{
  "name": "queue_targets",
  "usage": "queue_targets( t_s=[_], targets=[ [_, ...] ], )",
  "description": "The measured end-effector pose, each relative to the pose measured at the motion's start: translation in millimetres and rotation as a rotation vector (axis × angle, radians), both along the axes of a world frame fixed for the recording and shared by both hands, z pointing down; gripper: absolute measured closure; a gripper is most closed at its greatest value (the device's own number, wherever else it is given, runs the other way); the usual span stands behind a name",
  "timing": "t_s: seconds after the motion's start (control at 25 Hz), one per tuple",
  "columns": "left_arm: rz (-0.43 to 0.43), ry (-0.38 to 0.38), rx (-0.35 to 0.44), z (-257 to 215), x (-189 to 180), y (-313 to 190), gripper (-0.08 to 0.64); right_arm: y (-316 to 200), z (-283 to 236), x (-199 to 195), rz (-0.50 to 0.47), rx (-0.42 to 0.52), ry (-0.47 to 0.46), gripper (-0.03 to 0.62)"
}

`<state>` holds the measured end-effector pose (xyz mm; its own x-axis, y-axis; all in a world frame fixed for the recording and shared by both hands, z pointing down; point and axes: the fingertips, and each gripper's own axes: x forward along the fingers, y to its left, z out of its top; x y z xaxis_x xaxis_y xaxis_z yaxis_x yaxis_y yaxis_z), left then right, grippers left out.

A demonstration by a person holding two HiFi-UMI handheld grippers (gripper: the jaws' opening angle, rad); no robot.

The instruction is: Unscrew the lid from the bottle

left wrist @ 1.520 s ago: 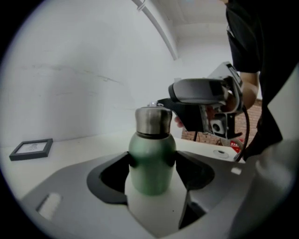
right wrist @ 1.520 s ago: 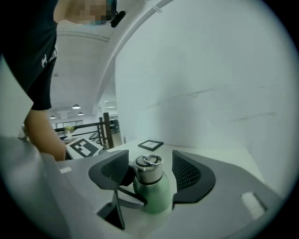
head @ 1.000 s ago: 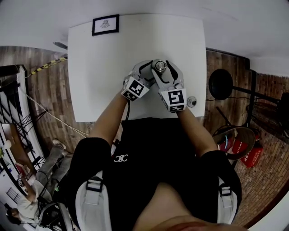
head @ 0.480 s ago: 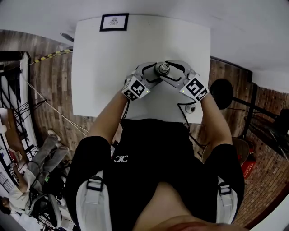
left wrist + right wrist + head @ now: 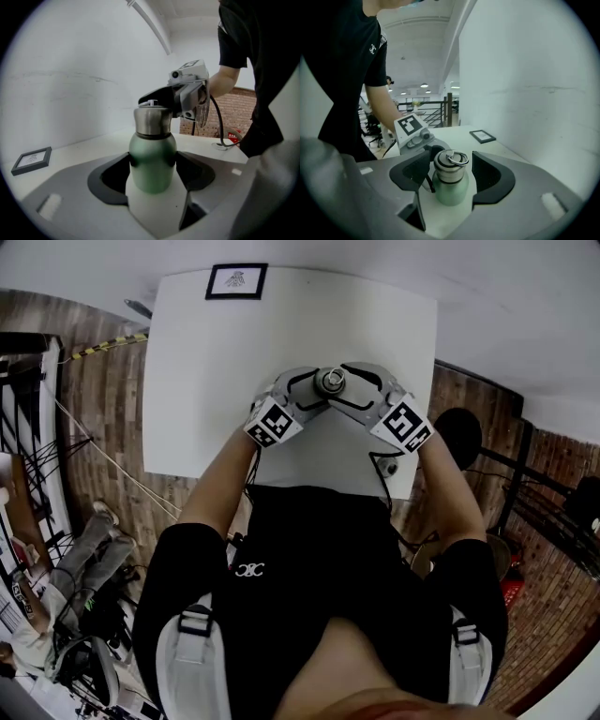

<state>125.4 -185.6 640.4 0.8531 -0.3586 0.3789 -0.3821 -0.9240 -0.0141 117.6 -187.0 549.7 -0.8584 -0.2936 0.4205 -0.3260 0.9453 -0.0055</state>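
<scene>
In the head view only the lid (image 5: 330,382) showed; the bottle (image 5: 152,161) lay hidden below it, under the left gripper (image 5: 307,390) and right gripper (image 5: 354,388). The print in the framed picture (image 5: 237,281) was too small to read.

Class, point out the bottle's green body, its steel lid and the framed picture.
green body (image 5: 152,164), left gripper view, front middle.
steel lid (image 5: 449,172), right gripper view, its side wall.
framed picture (image 5: 236,281), head view, its centre.

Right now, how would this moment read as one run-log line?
left hand-held gripper: shut on bottle body | right hand-held gripper: jaws around lid, contact unclear | lid: on bottle | bottle: upright
</scene>
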Motion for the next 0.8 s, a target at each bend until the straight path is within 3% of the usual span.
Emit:
queue_targets(
  t_s=[0.2, 0.44, 0.6, 0.8],
  targets=[
    [-0.01, -0.002, -0.005, 1.6, -2.8, 0.2, 0.198, -0.8, -19.4, 11.4, 0.431, 0.05, -0.212, 0.335],
    [-0.005, -0.003, -0.013, 3.4, -0.7, -1.6, 0.198, 3.2, -8.2, 17.4, 0.805, 0.085, -0.228, 0.334],
    [-0.003, -0.004, -0.018, 3.0, 1.3, -1.6, 0.198, -0.6, 0.3, 14.2, 0.9, 0.104, -0.155, 0.334],
    [0.007, -0.016, -0.024, 2.5, 2.0, -1.0, 0.198, -4.6, 4.7, 3.9, 0.956, 0.089, -0.158, 0.336]
  ],
)
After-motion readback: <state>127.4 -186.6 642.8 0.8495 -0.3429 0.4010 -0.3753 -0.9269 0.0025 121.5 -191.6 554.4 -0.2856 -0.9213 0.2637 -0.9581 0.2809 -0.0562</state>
